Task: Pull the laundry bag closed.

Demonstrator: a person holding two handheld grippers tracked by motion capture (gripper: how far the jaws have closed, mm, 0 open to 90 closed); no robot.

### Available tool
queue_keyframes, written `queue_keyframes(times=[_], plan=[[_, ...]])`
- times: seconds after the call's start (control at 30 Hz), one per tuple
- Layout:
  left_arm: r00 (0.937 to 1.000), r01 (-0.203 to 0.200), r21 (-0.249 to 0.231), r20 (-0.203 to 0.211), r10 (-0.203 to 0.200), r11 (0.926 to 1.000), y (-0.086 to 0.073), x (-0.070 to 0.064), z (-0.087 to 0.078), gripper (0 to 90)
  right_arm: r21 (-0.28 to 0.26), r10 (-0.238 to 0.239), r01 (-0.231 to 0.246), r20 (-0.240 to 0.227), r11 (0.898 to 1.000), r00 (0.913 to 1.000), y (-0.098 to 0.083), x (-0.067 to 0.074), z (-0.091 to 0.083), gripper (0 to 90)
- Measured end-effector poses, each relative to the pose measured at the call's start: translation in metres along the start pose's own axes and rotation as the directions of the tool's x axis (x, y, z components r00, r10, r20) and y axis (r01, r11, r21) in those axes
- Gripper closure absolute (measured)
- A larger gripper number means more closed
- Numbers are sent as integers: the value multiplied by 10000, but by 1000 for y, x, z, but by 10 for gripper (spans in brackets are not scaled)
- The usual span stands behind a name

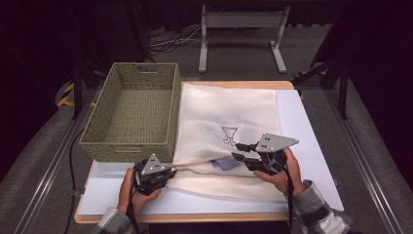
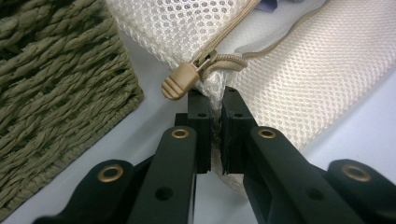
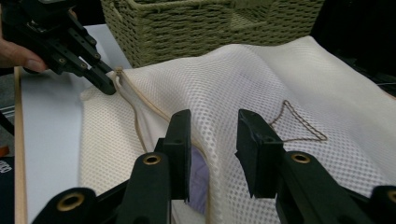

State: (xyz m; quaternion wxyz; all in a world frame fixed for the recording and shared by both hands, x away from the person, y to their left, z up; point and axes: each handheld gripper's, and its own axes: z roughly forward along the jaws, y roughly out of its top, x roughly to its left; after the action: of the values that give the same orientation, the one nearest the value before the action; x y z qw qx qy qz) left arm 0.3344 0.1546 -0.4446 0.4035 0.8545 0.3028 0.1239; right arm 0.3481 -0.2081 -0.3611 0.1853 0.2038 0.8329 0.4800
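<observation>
We work at a white tabletop (image 1: 311, 141), where a cream mesh laundry bag (image 1: 229, 112) lies flat over most of the surface, just beside an empty woven green basket (image 1: 134, 109) at its left. The bag's near edge runs along a tan zipper (image 1: 195, 162) that is already open over much of its length, and a purple garment (image 1: 225, 163) shows in the mouth, partly inside. Our left gripper (image 2: 215, 100) pinches the bag's corner fabric just under the zipper pull (image 2: 180, 80), its fingers clamped on the mesh so the edge stays taut. Our right gripper (image 3: 214, 135) sits at the open mouth with its fingers parted, one seemingly inside the opening and one over the top layer; they straddle the mesh, but we judge they are not yet pressing it. So the opening looks done and the bag is anchored; whether the garment is going in or coming out we cannot tell, and that move, and any zipping shut, remains.
</observation>
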Motion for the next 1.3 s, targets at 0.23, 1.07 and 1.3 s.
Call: queue_keyframes(times=[0.23, 1.07, 1.3], plan=[[10000, 44, -43, 6, -44, 10000, -1, 0, 0, 852, 197, -409, 417, -373, 9989, 9985, 8, 18, 23, 654], [10000, 85, -316, -11, -86, 9995, -3, -3, -1, 853, 1114, -1302, 1583, -2258, 9811, 9654, 50, 64, 117, 767], [9999, 77, -287, 111, -74, 9996, -4, -6, 0, 854, 1558, -1242, 1677, -2559, 9734, 9587, 52, 71, 142, 786]])
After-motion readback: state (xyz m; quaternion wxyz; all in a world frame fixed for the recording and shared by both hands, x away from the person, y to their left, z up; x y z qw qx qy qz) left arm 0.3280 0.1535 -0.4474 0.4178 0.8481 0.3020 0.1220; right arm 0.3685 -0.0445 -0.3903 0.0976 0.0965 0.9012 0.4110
